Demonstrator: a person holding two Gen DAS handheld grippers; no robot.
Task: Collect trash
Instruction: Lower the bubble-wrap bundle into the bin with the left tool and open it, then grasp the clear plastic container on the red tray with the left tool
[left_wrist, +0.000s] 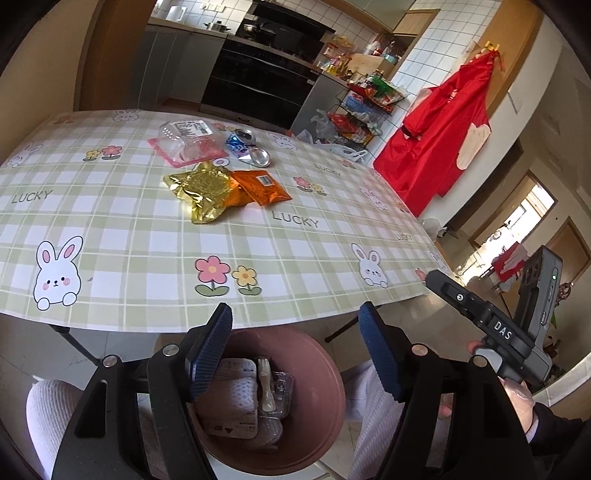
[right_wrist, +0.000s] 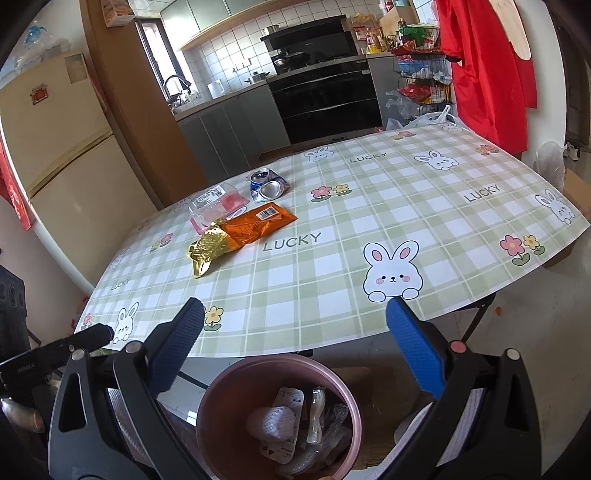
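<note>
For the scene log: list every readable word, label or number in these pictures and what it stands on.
"LUCKY": printed repeatedly on the checked tablecloth.
"DAS": on the black body of the right gripper, seen from the left wrist view.
Barcode on the orange packet: digits too small to read.
White label on the clear plastic tray: blurred.
Print on the white wrappers in the pink bin: unreadable.
Crushed can: print illegible.

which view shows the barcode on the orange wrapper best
The right wrist view: the orange wrapper faces it, its barcode large and unobstructed. In the left wrist view the orange wrapper shows that barcode smaller.
</note>
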